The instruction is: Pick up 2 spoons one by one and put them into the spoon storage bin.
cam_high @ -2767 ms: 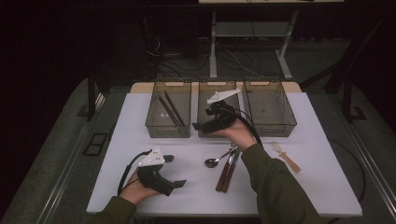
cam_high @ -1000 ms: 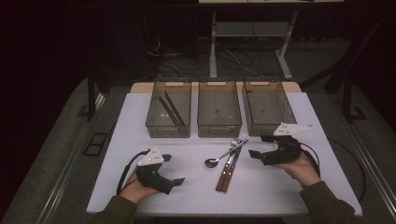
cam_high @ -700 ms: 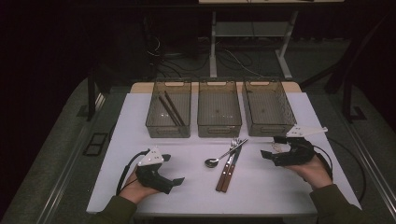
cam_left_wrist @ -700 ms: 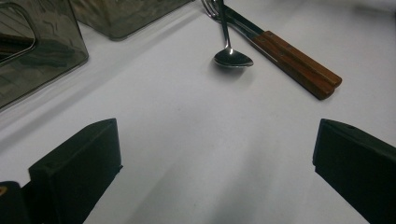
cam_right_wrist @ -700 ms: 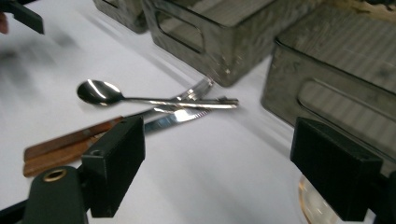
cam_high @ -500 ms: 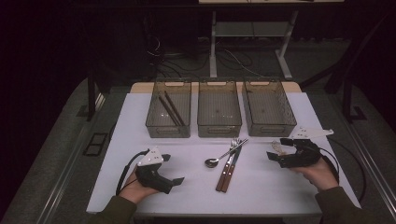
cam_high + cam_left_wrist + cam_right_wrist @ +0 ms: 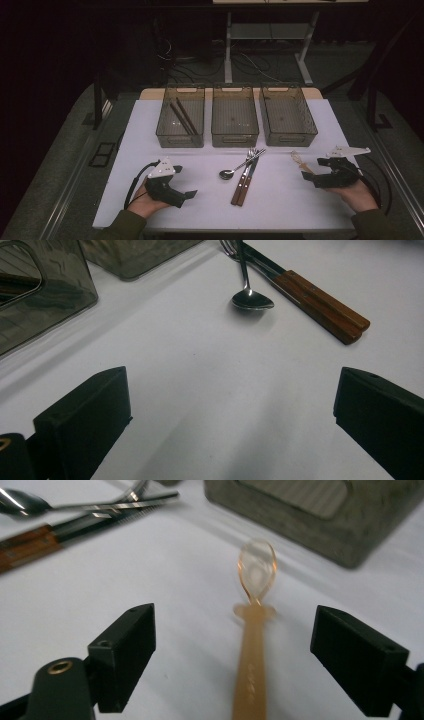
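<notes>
Nothing readable here, honestly. The wooden handle of the small spoon (image 7: 251,660) between the right gripper's (image 7: 235,660) jaws seems to have some faint stamped marks, but they're too blurry to make out.

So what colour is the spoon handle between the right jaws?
Translucent orange spoon handle, clearest in the right gripper view.
</notes>
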The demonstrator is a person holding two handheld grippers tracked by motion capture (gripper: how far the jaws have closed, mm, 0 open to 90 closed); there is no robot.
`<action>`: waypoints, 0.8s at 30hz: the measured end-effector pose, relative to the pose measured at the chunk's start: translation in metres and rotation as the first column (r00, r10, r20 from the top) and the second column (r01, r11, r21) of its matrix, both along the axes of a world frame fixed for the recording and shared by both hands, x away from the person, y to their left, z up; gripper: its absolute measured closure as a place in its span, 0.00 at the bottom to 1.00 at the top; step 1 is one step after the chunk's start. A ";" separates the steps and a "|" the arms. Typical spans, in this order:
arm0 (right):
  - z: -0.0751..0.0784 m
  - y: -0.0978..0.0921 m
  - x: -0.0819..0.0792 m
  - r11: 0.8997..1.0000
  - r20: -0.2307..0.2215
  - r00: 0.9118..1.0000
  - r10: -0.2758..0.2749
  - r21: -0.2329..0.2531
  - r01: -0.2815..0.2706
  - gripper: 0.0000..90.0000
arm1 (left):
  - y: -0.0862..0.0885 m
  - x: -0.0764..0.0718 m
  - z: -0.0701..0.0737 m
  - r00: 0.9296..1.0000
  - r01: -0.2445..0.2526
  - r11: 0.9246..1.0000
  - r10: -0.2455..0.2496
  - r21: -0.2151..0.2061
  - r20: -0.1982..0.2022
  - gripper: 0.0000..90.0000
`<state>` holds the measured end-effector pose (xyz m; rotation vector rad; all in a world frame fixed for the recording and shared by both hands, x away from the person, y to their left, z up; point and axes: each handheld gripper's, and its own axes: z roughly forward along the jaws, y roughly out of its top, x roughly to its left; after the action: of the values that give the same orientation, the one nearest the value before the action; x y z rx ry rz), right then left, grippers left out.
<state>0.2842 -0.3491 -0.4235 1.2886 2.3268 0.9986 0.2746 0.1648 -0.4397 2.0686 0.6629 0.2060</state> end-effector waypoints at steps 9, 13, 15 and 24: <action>-0.012 -0.015 -0.008 0.999 -0.043 0.998 -0.035 -0.023 0.034 0.41 | 0.000 -0.001 0.000 1.000 -0.002 1.000 0.002 -0.006 0.004 0.02; -0.014 -0.013 -0.007 0.999 -0.066 0.997 -0.033 -0.032 0.031 0.49 | -0.003 -0.001 0.000 0.999 -0.036 0.999 0.036 0.012 0.019 0.05; -0.015 -0.013 -0.007 0.999 -0.076 0.997 -0.034 -0.042 0.031 0.52 | -0.003 -0.001 0.000 0.998 -0.058 0.998 0.057 0.019 0.021 0.07; -0.018 -0.011 -0.006 0.998 -0.095 0.995 -0.021 -0.058 0.016 0.65 | -0.003 0.001 -0.001 0.998 -0.059 0.998 0.058 0.028 0.009 0.07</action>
<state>0.2783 -0.3604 -0.4419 1.3605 2.3909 0.8760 0.2751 0.1615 -0.4407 2.0754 0.7199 0.2582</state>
